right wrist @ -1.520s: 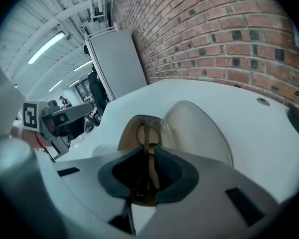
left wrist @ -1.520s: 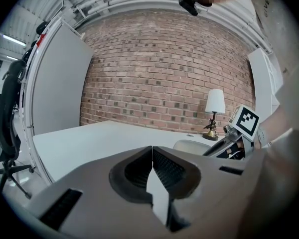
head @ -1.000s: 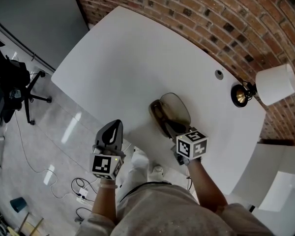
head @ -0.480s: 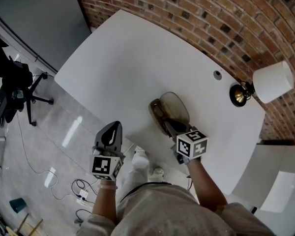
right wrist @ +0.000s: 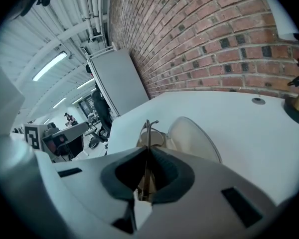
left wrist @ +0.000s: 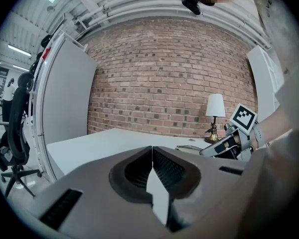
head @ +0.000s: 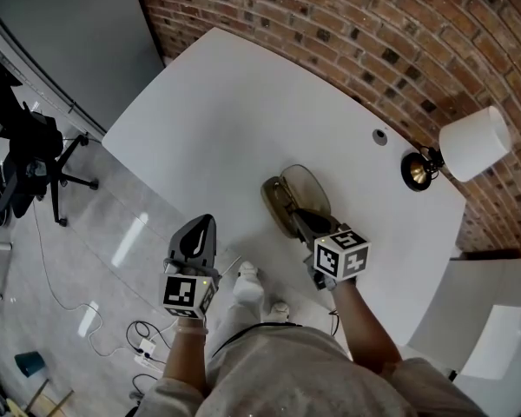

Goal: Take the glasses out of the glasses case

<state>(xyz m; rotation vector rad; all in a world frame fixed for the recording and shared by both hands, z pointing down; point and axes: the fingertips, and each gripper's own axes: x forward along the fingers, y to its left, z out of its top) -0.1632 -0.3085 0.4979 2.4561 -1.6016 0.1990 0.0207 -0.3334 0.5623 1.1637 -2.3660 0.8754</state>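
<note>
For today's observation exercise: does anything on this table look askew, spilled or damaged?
Nothing stands out. The brown oval glasses case lies open on the white table; the right gripper is shut on thin-framed glasses.

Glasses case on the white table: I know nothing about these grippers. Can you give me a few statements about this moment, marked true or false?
1. The glasses case lies open on the table. True.
2. The right gripper is shut on the glasses. True.
3. The left gripper holds the case lid. False: its jaws are together on nothing, apart from the case.
4. The lamp stands at the table's left end. False: it stands at the right, by the brick wall.
</note>
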